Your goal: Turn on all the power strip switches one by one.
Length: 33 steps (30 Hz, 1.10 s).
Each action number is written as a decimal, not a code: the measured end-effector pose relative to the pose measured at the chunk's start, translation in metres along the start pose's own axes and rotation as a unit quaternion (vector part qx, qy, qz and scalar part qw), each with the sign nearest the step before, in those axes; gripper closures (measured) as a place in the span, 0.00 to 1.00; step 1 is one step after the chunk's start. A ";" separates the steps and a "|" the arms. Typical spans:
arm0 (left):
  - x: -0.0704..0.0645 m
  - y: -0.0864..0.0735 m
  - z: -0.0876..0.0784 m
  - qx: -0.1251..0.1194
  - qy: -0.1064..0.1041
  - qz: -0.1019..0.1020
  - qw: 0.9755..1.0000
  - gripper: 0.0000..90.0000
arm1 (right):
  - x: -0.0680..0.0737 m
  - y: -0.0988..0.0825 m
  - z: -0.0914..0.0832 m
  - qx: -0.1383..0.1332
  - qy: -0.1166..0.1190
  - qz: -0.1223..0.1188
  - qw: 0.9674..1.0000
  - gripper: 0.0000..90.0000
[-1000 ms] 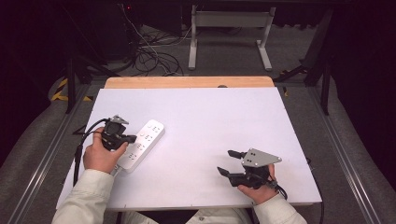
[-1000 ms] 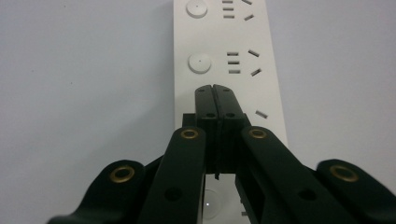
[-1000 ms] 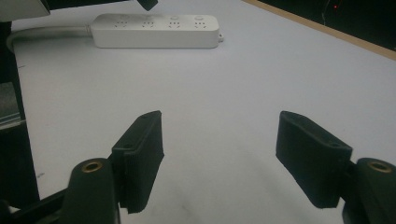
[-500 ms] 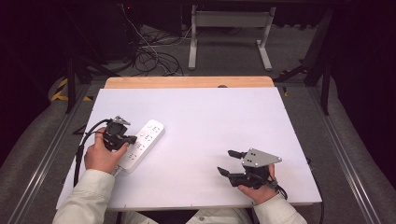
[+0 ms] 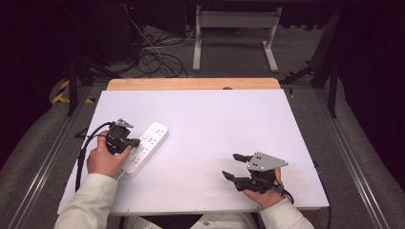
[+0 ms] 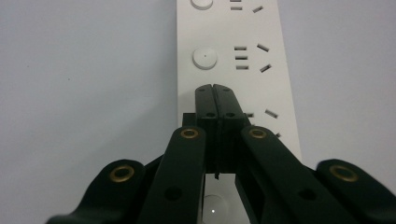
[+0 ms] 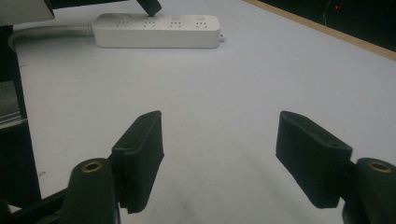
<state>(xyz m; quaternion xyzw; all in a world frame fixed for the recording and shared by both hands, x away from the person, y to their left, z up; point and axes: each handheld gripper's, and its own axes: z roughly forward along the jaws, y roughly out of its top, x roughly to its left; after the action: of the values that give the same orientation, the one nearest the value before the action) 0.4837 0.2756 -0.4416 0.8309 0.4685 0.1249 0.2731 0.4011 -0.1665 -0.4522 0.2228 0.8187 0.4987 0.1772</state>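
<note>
Closed left gripper over a power strip, right gripper spread and idle on a white table.

Nearest the person, the right gripper (image 5: 233, 166) rests low at the table's near right, its jaws spread wide with nothing between them and only bare white table (image 7: 243, 79) ahead. Farther in on the left side, the left gripper (image 5: 135, 141) has its jaws pressed together, their tips poised over the white power strip (image 5: 145, 148), just beside one of its round buttons (image 6: 204, 58); whether the tips touch the strip cannot be told. The strip lies flat and slanted on the table's left half, well apart from the right gripper. Beyond the table's far wooden edge (image 5: 191, 84), cables (image 5: 153, 59) lie on the floor.
</note>
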 end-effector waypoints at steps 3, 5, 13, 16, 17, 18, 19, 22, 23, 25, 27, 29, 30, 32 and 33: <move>0.000 0.000 0.000 -0.001 0.002 -0.002 1.000 1.00 | 0.000 0.000 0.000 0.000 0.000 0.000 1.000 0.36; 0.000 -0.001 0.001 -0.003 0.004 -0.003 1.000 1.00 | 0.000 0.000 0.000 0.000 0.000 0.000 1.000 0.36; -0.004 0.000 0.003 0.003 0.016 0.000 1.000 1.00 | 0.001 0.000 0.000 0.001 0.002 -0.001 1.000 0.36; -0.005 0.000 0.003 0.003 0.017 -0.002 1.000 1.00 | 0.001 0.000 0.000 0.001 0.002 0.000 1.000 0.36; -0.005 -0.001 0.003 0.002 0.020 -0.001 1.000 1.00 | 0.001 0.000 0.001 0.001 0.002 0.000 1.000 0.36; -0.005 -0.001 0.004 0.001 0.019 -0.001 1.000 1.00 | 0.001 0.000 0.001 0.001 0.003 0.000 1.000 0.36; -0.005 -0.002 0.004 -0.002 0.016 -0.006 1.000 1.00 | 0.001 0.000 0.001 0.002 0.003 -0.001 1.000 0.36; -0.003 -0.003 0.005 -0.009 0.005 -0.014 1.000 1.00 | 0.001 0.000 0.001 0.002 0.004 -0.001 1.000 0.36; -0.003 -0.003 0.005 -0.010 0.007 -0.014 1.000 1.00 | 0.002 0.000 0.001 0.001 0.004 -0.001 1.000 0.36; -0.003 -0.004 0.006 -0.013 0.005 -0.020 1.000 1.00 | 0.002 0.000 0.000 0.000 0.004 0.000 1.000 0.36; 0.000 -0.006 0.005 -0.012 -0.005 -0.026 1.000 1.00 | 0.002 0.000 0.000 0.000 0.003 0.001 1.000 0.36; 0.000 -0.007 0.005 -0.013 -0.005 -0.030 0.999 1.00 | 0.002 0.000 0.000 -0.001 0.003 0.001 1.000 0.36; -0.001 -0.007 0.005 -0.012 -0.006 -0.031 0.999 1.00 | 0.002 0.000 0.000 -0.001 0.004 0.000 1.000 0.36; -0.004 -0.007 0.004 -0.015 0.008 -0.020 1.000 1.00 | 0.002 0.000 0.000 -0.001 0.004 0.001 1.000 0.36; -0.005 -0.007 0.004 -0.017 0.013 -0.016 1.000 1.00 | 0.002 0.000 -0.001 -0.001 0.004 0.000 1.000 0.36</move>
<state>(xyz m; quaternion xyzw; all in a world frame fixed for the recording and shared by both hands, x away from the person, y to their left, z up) 0.4777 0.2726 -0.4489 0.8165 0.4833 0.1390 0.2836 0.3995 -0.1660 -0.4518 0.2207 0.8188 0.5004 0.1747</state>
